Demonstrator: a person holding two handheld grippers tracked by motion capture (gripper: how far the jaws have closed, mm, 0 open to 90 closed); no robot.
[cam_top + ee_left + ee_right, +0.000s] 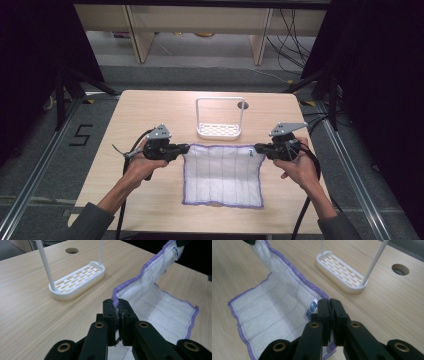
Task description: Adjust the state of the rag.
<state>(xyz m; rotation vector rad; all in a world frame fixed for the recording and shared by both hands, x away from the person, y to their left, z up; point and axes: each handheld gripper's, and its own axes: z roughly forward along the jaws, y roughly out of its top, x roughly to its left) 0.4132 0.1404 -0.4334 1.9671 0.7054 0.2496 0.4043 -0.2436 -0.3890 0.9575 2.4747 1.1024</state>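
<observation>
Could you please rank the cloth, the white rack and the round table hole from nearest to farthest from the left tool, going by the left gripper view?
1. Cloth: its purple-edged corner is pinched in the left tool.
2. White rack: beyond, to the upper left.
3. Hole: farthest, past the rack near the table's far edge.

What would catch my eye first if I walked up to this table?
A white cloth with purple edging, stretched between two hand-held grippers: the left gripper pinches its far left corner, the right gripper its far right corner. Just behind it on the wooden table stands a white rack.
</observation>
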